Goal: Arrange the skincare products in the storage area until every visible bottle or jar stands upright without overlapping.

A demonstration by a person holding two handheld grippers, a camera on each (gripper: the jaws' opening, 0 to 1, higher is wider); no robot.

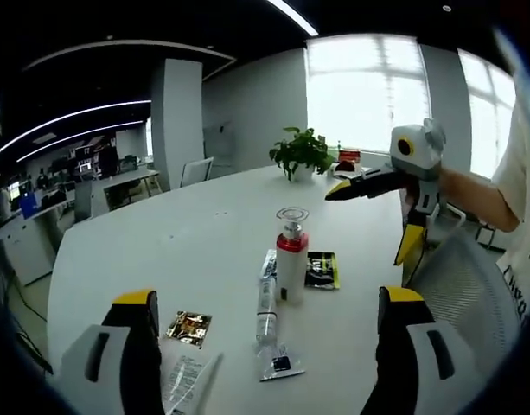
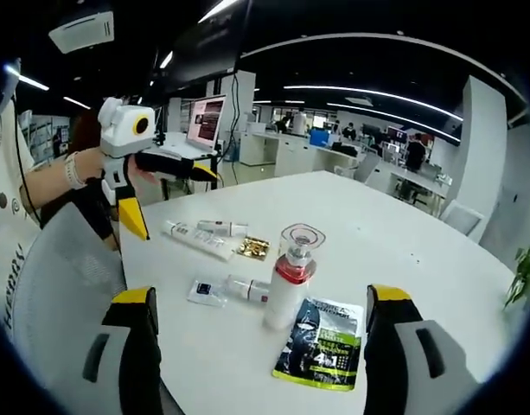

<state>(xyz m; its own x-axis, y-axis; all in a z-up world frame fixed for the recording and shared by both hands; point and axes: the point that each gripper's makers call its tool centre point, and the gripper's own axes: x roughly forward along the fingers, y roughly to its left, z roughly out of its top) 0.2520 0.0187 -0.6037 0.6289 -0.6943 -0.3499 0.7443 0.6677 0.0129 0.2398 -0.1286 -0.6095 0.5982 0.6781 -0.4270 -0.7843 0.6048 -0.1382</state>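
I see the pump bottle (image 2: 287, 281), red collar and clear cap, upright mid-table (image 1: 213, 225). A clear tube (image 2: 247, 288) lies flat beside it, touching the green-black sachet (image 2: 323, 344). Left gripper (image 1: 269, 304) jaws spread, nothing between; right gripper (image 2: 263, 304) likewise.

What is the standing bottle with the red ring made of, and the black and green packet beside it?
The bottle looks like matte white plastic with a clear, glossy cap you can see through. The packet seems thin printed foil or plastic film: it lies flat and shines.
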